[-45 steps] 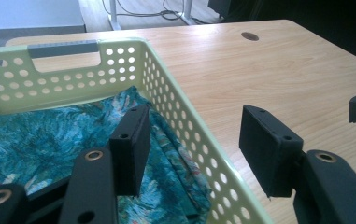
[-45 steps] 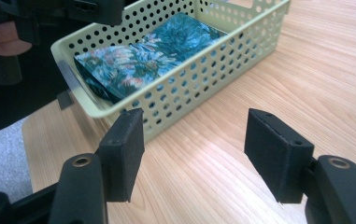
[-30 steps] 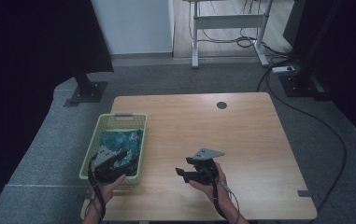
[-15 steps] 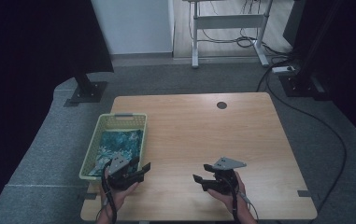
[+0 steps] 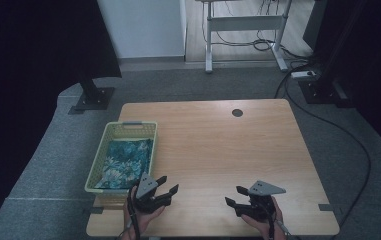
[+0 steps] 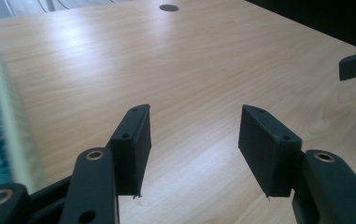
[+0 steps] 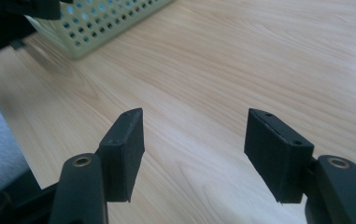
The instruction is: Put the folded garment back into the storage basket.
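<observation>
Both grippers low over near edge of table (image 5: 218,145). Left gripper (image 5: 167,186) just beside basket (image 5: 97,170), jaws wide apart, nothing between them, bare wood beneath. Right gripper (image 5: 234,196) well off to other side, jaws spread too, empty. Patterned blue cloth (image 5: 125,160) lies folded inside basket, at table's left side, untouched by either gripper.

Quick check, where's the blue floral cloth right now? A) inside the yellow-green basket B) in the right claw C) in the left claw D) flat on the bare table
A: the blue floral cloth lies inside the yellow-green basket, while the left claw and right claw are both open and empty over the table.
</observation>
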The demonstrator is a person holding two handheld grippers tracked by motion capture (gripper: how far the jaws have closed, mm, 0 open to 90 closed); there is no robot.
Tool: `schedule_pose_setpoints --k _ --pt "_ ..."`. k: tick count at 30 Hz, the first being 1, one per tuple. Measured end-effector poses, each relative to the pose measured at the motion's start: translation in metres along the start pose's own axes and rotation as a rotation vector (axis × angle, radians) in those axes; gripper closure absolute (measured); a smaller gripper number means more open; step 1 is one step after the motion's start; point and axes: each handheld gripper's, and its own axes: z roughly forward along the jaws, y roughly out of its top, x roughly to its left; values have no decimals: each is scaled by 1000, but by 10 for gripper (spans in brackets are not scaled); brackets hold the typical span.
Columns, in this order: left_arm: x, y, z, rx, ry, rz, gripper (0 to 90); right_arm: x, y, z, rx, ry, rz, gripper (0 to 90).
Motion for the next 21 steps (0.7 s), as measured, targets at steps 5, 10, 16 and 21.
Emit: schedule_pose_setpoints --k 5,10,16,21 --pt "-13 -11 6 13 -9 28 437 -5 -17 -9 23 -25 -2 375" --pt "-22 -22 13 28 -27 32 436 -9 -31 -14 35 -30 12 375" --pt "-27 -29 17 38 -44 31 436 -12 -42 -16 33 -31 39 375" --pt "-29 -31 17 36 -48 27 432 -12 -41 -17 24 -38 31 375"
